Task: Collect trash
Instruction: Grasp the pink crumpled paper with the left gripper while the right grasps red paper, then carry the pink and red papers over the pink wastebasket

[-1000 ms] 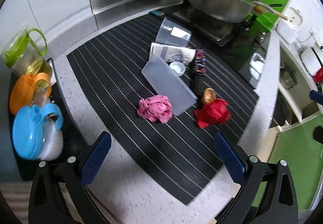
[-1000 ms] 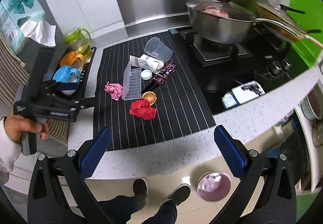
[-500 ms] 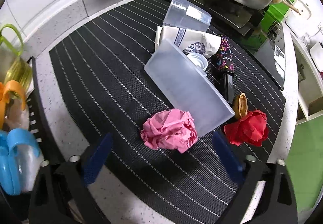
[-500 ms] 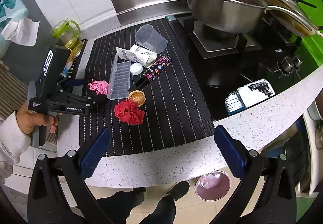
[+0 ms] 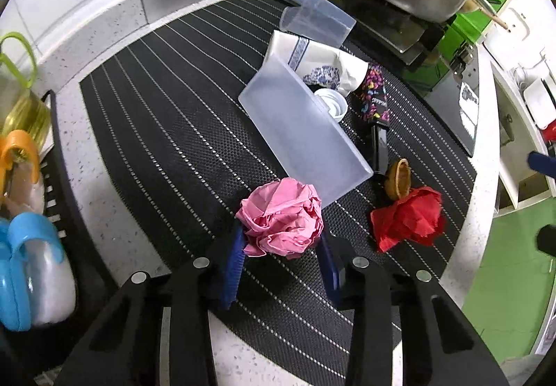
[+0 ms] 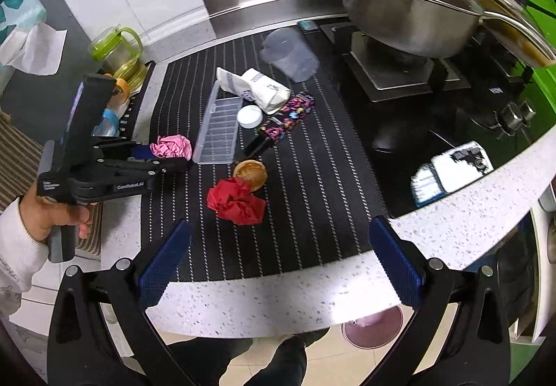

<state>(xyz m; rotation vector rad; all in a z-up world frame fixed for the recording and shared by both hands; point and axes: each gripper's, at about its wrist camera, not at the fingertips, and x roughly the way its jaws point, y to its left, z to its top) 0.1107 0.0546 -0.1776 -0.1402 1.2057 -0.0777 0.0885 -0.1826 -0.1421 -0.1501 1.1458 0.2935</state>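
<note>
On the worktop (image 5: 114, 212), left gripper (image 5: 281, 247) jaws are closing around the pink paper wad (image 5: 281, 222); next, lift it clear. Right gripper (image 6: 278, 257) jaws gape empty.

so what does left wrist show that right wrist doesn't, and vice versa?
Left wrist only: blue pads of the left tool closing either side of the pink paper ball, apparently just touching it.

Right wrist only: the hand holding that tool, the open right tool over the counter edge, a pink bin on the floor, shoes.

Both: striped mat, red paper ball, clear tray, steel pan.
</note>
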